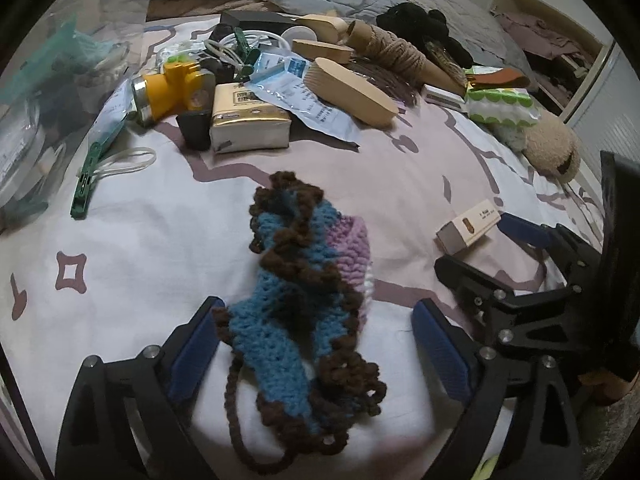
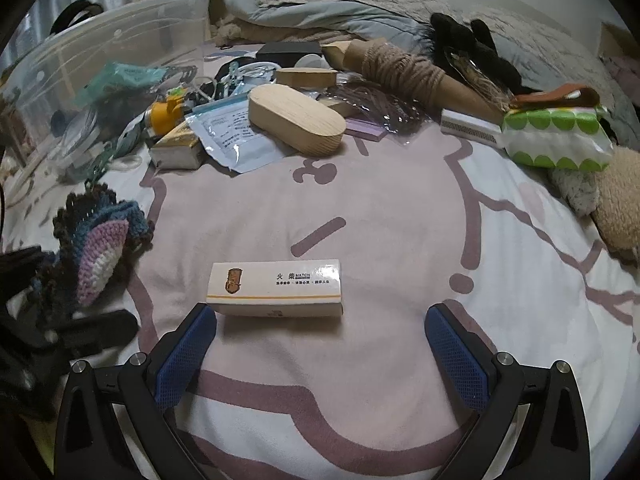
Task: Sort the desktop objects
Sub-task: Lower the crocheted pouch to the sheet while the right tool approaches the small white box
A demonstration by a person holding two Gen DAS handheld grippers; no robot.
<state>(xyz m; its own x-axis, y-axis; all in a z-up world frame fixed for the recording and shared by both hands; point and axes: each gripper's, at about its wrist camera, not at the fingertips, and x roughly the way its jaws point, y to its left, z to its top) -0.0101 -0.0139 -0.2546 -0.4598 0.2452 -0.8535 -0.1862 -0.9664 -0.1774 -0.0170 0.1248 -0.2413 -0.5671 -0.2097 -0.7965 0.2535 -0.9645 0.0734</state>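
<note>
A crocheted piece (image 1: 300,280) in blue, brown and lilac lies on the pink and white bedsheet (image 1: 152,232), between the wide-apart blue pads of my left gripper (image 1: 320,320), which is open and not pressing on it. The same crocheted piece (image 2: 96,248) shows at the left of the right wrist view. A white matchbox (image 2: 276,288) lies flat on the bedsheet (image 2: 400,220) just beyond the fingertips of my right gripper (image 2: 320,320), whose jaws stand open and empty. From the left wrist view the matchbox (image 1: 468,228) lies at the right, next to the right gripper (image 1: 472,244).
A heap at the back holds a yellow torch (image 1: 172,88), a tissue pack (image 1: 250,120), wooden oval blocks (image 2: 296,120), a twine cone (image 2: 404,68), a green-dotted packet (image 2: 556,136) and a plush toy (image 2: 620,200). A clear plastic bin (image 2: 100,64) stands at the left. A green peg (image 1: 86,184) lies nearby.
</note>
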